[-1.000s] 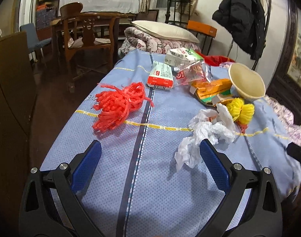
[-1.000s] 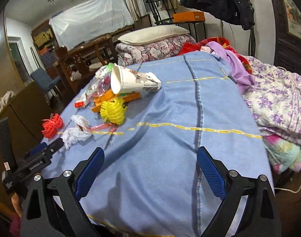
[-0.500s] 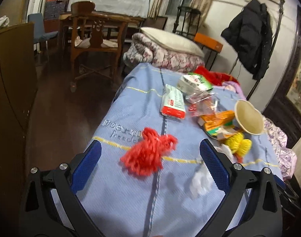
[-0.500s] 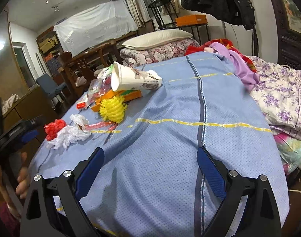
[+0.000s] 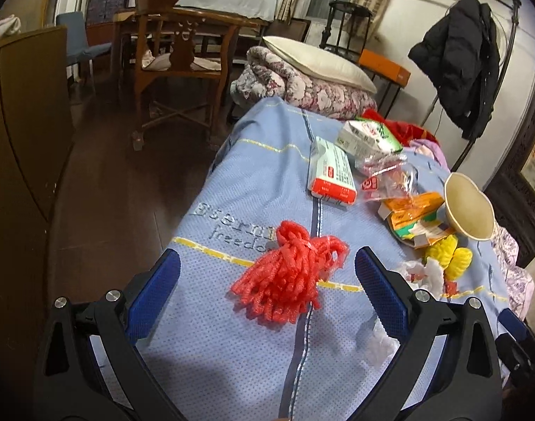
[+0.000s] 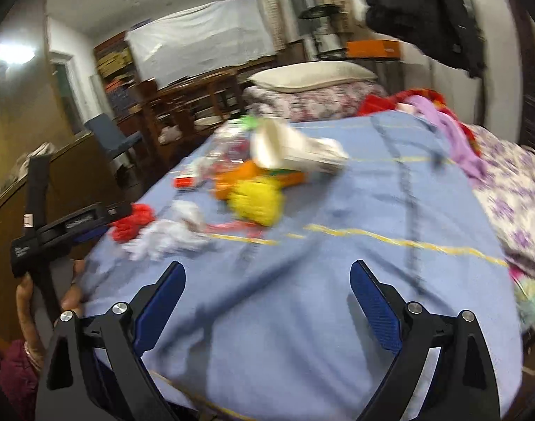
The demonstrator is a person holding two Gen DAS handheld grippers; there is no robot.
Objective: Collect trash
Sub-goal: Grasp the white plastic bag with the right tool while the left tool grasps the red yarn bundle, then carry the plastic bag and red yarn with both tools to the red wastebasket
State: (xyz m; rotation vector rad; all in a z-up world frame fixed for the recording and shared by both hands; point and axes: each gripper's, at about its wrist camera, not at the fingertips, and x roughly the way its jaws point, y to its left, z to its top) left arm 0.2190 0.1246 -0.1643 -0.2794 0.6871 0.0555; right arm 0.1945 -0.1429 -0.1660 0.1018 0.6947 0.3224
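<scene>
Trash lies on a blue bedsheet (image 5: 232, 368). A red foam net (image 5: 292, 273) lies between the tips of my open, empty left gripper (image 5: 267, 273). Beyond it lie a red-and-white box (image 5: 332, 172), a clear wrapper (image 5: 386, 172), orange packets (image 5: 411, 210), a paper cup (image 5: 469, 207) on its side, a yellow foam net (image 5: 449, 256) and crumpled white tissue (image 5: 428, 273). My right gripper (image 6: 265, 284) is open and empty over bare sheet (image 6: 302, 315). Its blurred view shows the tissue (image 6: 166, 235), yellow net (image 6: 257, 200), cup (image 6: 295, 151) and left gripper (image 6: 74, 224).
A folded floral quilt with a pillow (image 5: 316, 70) lies at the bed's far end. A wooden chair (image 5: 176, 63) and dark floor are left of the bed, a brown cabinet (image 5: 22, 122) at far left. Floral bedding (image 6: 513, 189) and clothes (image 6: 442, 119) lie on the right.
My left gripper has pulled back and swung left, so the red net now sits between its tips instead of the tissue. My right gripper is moving; its view is now blurred.
</scene>
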